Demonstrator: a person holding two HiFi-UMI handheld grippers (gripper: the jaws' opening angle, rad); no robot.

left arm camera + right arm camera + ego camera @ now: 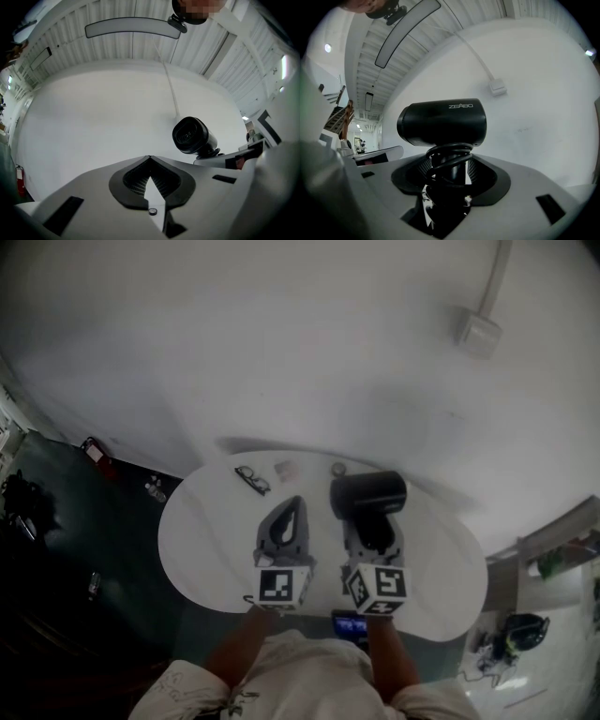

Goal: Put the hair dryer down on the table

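Head view shows, nearest, the person's two forearms in pale sleeves, each hand holding a grey gripper over the white oval table (pixel 202 531). The left gripper (pixel 296 502) has its jaws together, and the left gripper view (pixel 150 160) confirms that nothing is between them. Just beside it on the right, the right gripper (pixel 373 532) is clamped on the handle of the black hair dryer (pixel 368 493). In the right gripper view (pixel 447 176) the handle, with a black cord (pixel 449 161) wound around it, sits between the jaws, and the hair dryer's barrel (pixel 443 123) lies crosswise above them, its open end to the left. The hair dryer is over the middle of the table; I cannot tell if it touches the top. Farther on the table lie black-framed glasses (pixel 251 479), a small pale square thing (pixel 286 468) and a small round thing (pixel 338 468). Behind stands a white wall (pixel 281 352) with a white box (pixel 478 332) on it.
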